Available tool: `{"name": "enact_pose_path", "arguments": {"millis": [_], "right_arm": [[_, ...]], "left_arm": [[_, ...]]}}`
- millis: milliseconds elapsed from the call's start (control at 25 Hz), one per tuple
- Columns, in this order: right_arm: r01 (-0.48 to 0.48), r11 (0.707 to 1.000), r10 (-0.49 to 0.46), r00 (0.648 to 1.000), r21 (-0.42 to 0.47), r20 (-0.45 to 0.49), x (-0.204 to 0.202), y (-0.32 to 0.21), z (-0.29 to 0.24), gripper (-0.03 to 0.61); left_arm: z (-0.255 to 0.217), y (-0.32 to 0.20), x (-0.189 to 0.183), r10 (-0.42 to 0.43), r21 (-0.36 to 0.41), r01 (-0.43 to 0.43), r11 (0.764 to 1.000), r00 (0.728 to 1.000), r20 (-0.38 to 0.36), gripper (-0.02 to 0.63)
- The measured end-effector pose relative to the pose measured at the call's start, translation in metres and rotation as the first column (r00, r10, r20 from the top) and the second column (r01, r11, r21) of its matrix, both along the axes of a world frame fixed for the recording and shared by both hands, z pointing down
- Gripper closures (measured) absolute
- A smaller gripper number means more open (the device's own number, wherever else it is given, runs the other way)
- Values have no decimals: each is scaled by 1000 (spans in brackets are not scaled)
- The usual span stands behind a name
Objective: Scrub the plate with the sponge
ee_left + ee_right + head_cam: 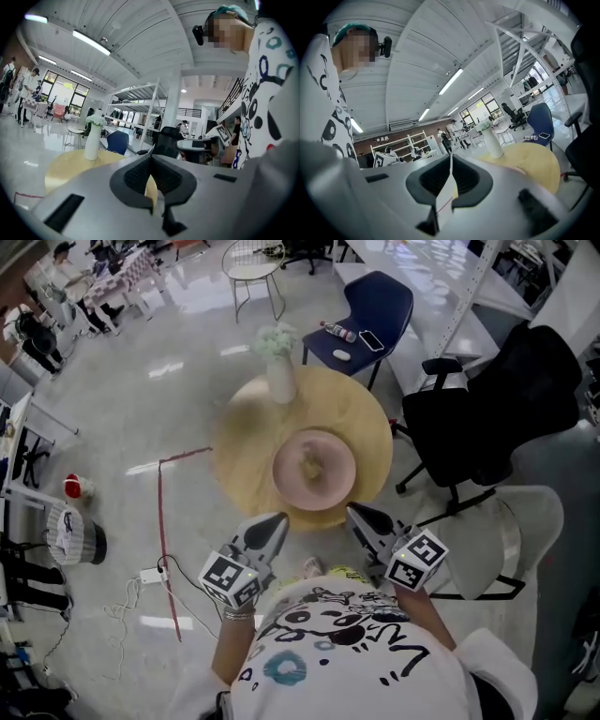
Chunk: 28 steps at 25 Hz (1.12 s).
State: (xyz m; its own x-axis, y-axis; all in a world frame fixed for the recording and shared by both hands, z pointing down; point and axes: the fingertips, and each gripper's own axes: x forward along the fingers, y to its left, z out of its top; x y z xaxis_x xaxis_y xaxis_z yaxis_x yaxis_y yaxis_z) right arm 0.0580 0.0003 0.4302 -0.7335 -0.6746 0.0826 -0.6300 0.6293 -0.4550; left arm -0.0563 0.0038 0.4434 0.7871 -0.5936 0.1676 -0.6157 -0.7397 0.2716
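Left gripper (274, 524) and right gripper (360, 515) hovering at near edge of round wooden table (242, 454), jaws pressed together, gripping nothing. Pink plate (335, 489) sitting mid-table, carrying blurred tan lump, probably sponge (311, 465). Risk: reaching in with closed jaws, shoving sponge off, sliding plate toward vase (280, 379).

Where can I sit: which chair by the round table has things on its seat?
The dark blue chair beyond the table: a bottle and a phone lie on its seat.

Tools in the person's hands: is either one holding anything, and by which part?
Nothing is held. The left tool and the right tool both have jaws closed on nothing, short of the pink plate.
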Motion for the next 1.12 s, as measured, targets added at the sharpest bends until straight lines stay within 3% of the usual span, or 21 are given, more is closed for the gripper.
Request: {"name": "enact_pose_path", "arguments": {"millis": [360, 600, 800, 1000, 1120], "right_arm": [[29, 996, -35, 997, -81, -73, 5, -32, 19, 551], [85, 989, -100, 987, -122, -122, -3, -78, 37, 551], [163, 970, -195, 965, -182, -177, -13, -111, 65, 551], [275, 940, -325, 902, -203, -285, -27, -120, 91, 549], [292, 926, -358, 880, -238, -313, -31, -126, 109, 549]], "left_arm": [[19, -31, -3, -45, -64, 44, 997, 999, -13, 595], [39, -69, -12, -111, -98, 117, 988, 992, 65, 595], [59, -101, -20, -215, -177, 214, 961, 977, 17, 595], [95, -125, -27, -288, -248, 297, 922, 955, 71, 595], [115, -133, -30, -309, -277, 330, 902, 944, 118, 595]]}}
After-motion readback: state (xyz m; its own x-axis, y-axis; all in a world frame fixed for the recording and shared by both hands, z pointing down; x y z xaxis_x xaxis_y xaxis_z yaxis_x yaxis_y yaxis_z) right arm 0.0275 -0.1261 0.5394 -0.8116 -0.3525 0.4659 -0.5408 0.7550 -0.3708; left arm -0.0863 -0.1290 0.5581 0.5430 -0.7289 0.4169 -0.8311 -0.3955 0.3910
